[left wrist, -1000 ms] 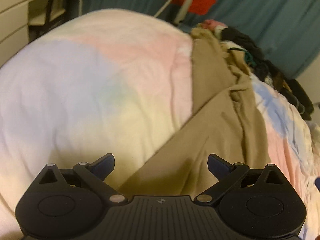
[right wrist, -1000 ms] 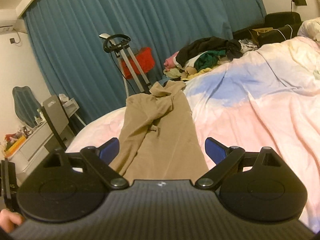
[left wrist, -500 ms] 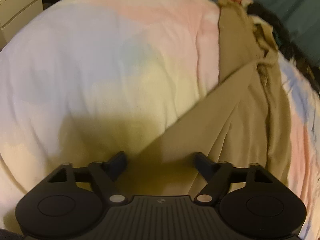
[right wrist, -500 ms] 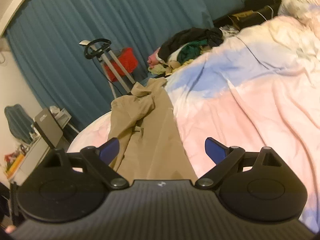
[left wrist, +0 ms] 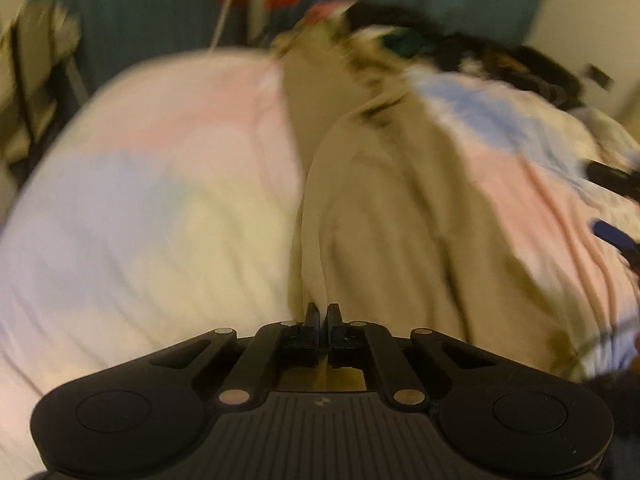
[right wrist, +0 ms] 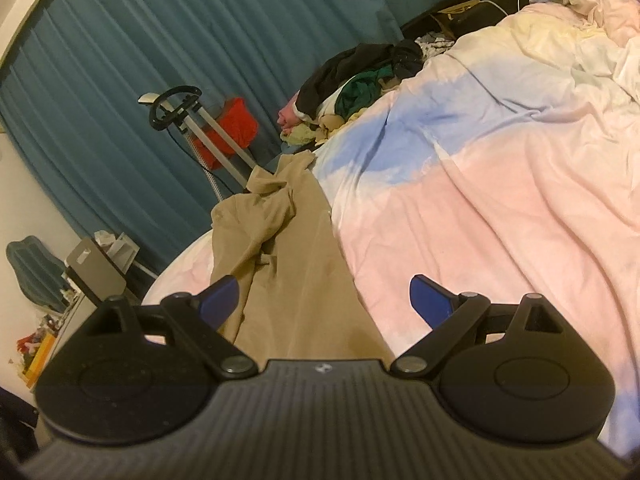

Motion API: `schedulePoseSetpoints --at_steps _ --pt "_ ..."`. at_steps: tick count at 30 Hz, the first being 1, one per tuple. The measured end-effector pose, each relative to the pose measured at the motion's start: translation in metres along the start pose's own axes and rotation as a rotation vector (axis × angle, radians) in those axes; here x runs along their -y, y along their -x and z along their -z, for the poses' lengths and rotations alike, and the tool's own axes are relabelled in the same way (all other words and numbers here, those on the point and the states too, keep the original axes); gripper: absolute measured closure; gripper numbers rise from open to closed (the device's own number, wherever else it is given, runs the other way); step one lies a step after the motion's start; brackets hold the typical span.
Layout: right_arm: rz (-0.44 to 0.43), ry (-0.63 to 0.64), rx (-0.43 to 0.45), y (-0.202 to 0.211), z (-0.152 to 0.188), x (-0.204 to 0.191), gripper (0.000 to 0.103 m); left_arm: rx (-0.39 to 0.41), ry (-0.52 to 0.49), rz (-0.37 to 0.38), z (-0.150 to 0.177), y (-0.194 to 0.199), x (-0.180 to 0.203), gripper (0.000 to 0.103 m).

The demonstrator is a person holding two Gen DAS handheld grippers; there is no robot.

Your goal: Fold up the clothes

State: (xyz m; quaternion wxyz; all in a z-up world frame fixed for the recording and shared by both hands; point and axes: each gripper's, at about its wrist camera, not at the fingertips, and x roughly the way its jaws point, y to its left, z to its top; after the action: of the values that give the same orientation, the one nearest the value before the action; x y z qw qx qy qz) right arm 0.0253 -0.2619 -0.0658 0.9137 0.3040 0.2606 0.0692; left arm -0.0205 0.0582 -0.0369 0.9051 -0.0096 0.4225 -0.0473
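A tan garment [right wrist: 288, 264] lies lengthwise on a bed covered by a pastel pink, blue and cream duvet [right wrist: 500, 208]. The left gripper [left wrist: 323, 322] has its fingers pressed together on the garment's near edge; that view is blurred. The right gripper [right wrist: 322, 300] hovers over the garment with fingers spread wide, holding nothing. Beyond lie a heap of dark and green clothes [right wrist: 360, 76], a teal curtain [right wrist: 200, 40] and a red bag [right wrist: 234, 126].

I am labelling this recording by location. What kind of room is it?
Most likely a bedroom: a pastel duvet covers a bed, a clothes pile lies at its far edge, and blue curtains hang behind.
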Motion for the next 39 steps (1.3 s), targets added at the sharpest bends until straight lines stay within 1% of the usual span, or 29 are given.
schedulePoseSetpoints --at_steps 3,5,7,9,11,12,13,14,15,16,17,18,19,20,22,23,25,27,28,30,31,32,33,34,35,36,37,38,39 --pt "0.016 0.021 0.022 0.002 -0.003 -0.001 0.009 0.046 -0.080 0.074 0.008 0.017 0.030 0.100" --pt "0.041 0.043 0.034 0.003 -0.005 -0.001 0.009 0.054 -0.108 0.124 0.015 0.020 0.055 0.100" --pt "0.077 0.079 0.037 0.002 -0.006 -0.002 0.009 0.052 -0.127 0.159 0.021 0.014 0.073 0.100" --pt "0.076 0.102 0.003 -0.001 -0.008 0.000 0.009 0.023 -0.117 0.192 0.027 -0.001 0.085 0.099" --pt "0.048 0.107 -0.061 -0.006 -0.008 0.003 0.009 -0.055 -0.086 0.261 0.030 -0.023 0.087 0.095" --pt "0.035 0.119 -0.107 -0.008 -0.007 0.004 0.009 -0.107 -0.063 0.299 0.031 -0.035 0.086 0.089" --pt "0.021 0.130 -0.153 -0.011 -0.005 0.006 0.009 -0.147 -0.042 0.322 0.032 -0.044 0.082 0.086" --pt "0.008 0.141 -0.198 -0.014 -0.004 0.007 0.009 -0.176 -0.024 0.336 0.032 -0.050 0.078 0.078" --pt "0.017 0.148 -0.231 -0.015 -0.001 0.009 0.009 -0.192 0.002 0.338 0.031 -0.055 0.071 0.065" --pt "0.026 0.154 -0.263 -0.017 0.003 0.011 0.009 -0.186 0.039 0.326 0.029 -0.055 0.061 0.056" --pt "0.027 0.125 -0.284 -0.019 0.005 0.016 0.009 -0.168 0.083 0.318 0.028 -0.053 0.050 0.041" --pt "0.028 0.094 -0.304 -0.021 0.007 0.021 0.009 -0.149 0.131 0.319 0.025 -0.051 0.039 0.033" --pt "0.029 0.063 -0.325 -0.023 0.009 0.027 0.009 -0.129 0.179 0.319 0.023 -0.050 0.028 0.031" --pt "0.014 0.003 -0.349 -0.027 0.010 0.035 0.009 -0.115 0.231 0.320 0.022 -0.049 0.016 0.027" --pt "0.029 -0.094 -0.381 -0.036 0.011 0.050 0.009 -0.103 0.339 0.317 0.022 -0.051 -0.004 0.024" --pt "0.051 -0.133 -0.392 -0.040 0.013 0.057 0.009 -0.104 0.382 0.309 0.022 -0.054 -0.011 0.023" --pt "0.076 -0.200 -0.415 -0.047 0.018 0.068 0.010 -0.130 0.450 0.291 0.021 -0.063 -0.021 0.023" --pt "0.083 -0.253 -0.441 -0.052 0.024 0.076 0.017 -0.181 0.477 0.261 0.018 -0.076 -0.026 0.023" --pt "0.082 -0.249 -0.457 -0.053 0.026 0.075 0.023 -0.211 0.486 0.250 0.017 -0.084 -0.026 0.022" --pt "0.062 -0.240 -0.490 -0.054 0.030 0.073 0.025 -0.277 0.530 0.251 0.019 -0.099 -0.030 0.022" --pt "0.046 -0.245 -0.512 -0.055 0.032 0.072 0.029 -0.299 0.558 0.256 0.020 -0.105 -0.034 0.022" --pt "0.030 -0.249 -0.534 -0.056 0.034 0.071 0.040 -0.303 0.577 0.267 0.022 -0.106 -0.037 0.022" --pt "0.025 -0.255 -0.561 -0.058 0.037 0.070 0.042 -0.301 0.588 0.279 0.022 -0.105 -0.039 0.024" --pt "0.030 -0.246 -0.567 -0.056 0.039 0.069 0.043 -0.303 0.589 0.289 0.023 -0.105 -0.039 0.025" --pt "0.035 -0.237 -0.572 -0.054 0.040 0.068 0.043 -0.308 0.579 0.302 0.024 -0.103 -0.037 0.029" --pt "0.046 -0.220 -0.577 -0.054 0.042 0.065 0.043 -0.314 0.566 0.313 0.025 -0.102 -0.035 0.036" --pt "0.057 -0.206 -0.585 -0.054 0.043 0.062 0.043 -0.318 0.555 0.319 0.026 -0.100 -0.032 0.039" --pt "0.073 -0.185 -0.592 -0.052 0.044 0.059 0.043 -0.320 0.543 0.323 0.027 -0.097 -0.030 0.049" --pt "0.080 -0.147 -0.603 -0.050 0.047 0.053 0.043 -0.320 0.534 0.327 0.028 -0.094 -0.031 0.068"
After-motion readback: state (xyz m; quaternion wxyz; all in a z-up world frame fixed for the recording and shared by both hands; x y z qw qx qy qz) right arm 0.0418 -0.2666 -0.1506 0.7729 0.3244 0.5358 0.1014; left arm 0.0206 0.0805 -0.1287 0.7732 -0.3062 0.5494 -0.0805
